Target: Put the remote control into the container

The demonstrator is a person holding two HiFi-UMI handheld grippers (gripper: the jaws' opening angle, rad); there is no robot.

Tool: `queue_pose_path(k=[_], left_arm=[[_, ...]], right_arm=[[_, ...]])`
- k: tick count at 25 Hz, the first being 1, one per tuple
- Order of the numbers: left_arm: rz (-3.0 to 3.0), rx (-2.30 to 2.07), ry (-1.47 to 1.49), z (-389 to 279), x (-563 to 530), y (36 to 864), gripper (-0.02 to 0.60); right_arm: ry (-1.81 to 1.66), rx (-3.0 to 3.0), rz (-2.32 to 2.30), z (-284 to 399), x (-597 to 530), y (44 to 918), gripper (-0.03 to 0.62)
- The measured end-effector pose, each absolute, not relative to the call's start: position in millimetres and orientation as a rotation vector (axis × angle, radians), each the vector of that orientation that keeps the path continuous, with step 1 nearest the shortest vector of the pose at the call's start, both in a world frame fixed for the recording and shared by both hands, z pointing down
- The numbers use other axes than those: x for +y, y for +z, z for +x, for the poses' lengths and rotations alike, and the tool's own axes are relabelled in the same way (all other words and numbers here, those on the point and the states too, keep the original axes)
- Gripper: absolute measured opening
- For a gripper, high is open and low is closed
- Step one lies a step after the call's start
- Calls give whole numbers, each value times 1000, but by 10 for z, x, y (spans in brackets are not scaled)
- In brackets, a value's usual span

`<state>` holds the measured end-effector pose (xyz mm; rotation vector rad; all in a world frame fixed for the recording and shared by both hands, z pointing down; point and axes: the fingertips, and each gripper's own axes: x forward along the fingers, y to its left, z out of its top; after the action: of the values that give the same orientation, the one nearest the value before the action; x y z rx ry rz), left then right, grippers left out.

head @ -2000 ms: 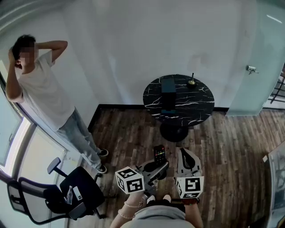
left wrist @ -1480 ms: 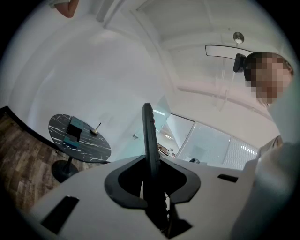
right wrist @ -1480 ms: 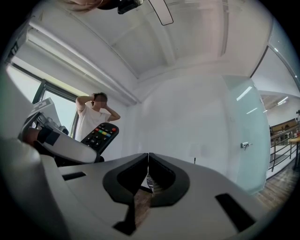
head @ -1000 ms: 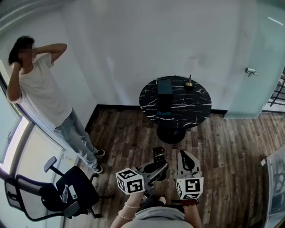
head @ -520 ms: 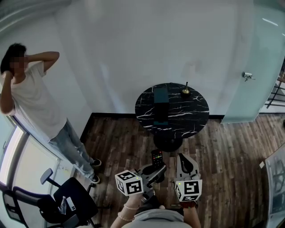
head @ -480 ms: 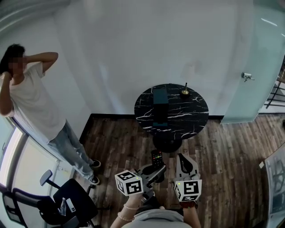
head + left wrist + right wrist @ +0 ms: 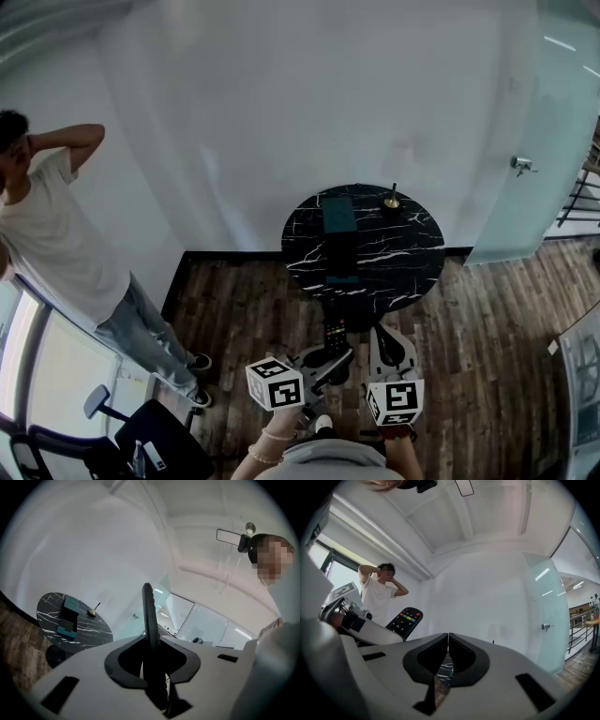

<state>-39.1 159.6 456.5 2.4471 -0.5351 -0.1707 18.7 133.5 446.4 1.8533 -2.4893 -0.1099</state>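
Left gripper (image 7: 150, 645) clamped the remote control (image 7: 148, 613) edge-on, its long axis pointing forward toward the round marble table (image 7: 398, 255); right gripper (image 7: 448, 641) jaws met, empty.

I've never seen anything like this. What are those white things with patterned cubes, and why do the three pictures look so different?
There is no robot: a person carries a hand-held gripper, a two-jawed clamp, in each hand; the patterned cubes are part of them. One picture comes from a camera on that person's head, looking down. The other two come from cameras riding on the hand-held grippers, looking along their jaws. The left hand-held gripper is clamped on a remote control; the right hand-held gripper is shut and empty. Ahead stands a round black table with a teal container and a small brass object on it.
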Motion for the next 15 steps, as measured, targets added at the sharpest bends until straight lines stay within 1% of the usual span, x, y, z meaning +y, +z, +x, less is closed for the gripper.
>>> queue_pose_path(k=[8,15], left_arm=[[2438,-494,-131,-658,1233,4626,77],[2416,-471,-132,-752,1018,4666,75]], right_arm=[[-83,-2444,1866,-119,956,4591,12],[-63,-2428,1860,-227,730,4615,12]])
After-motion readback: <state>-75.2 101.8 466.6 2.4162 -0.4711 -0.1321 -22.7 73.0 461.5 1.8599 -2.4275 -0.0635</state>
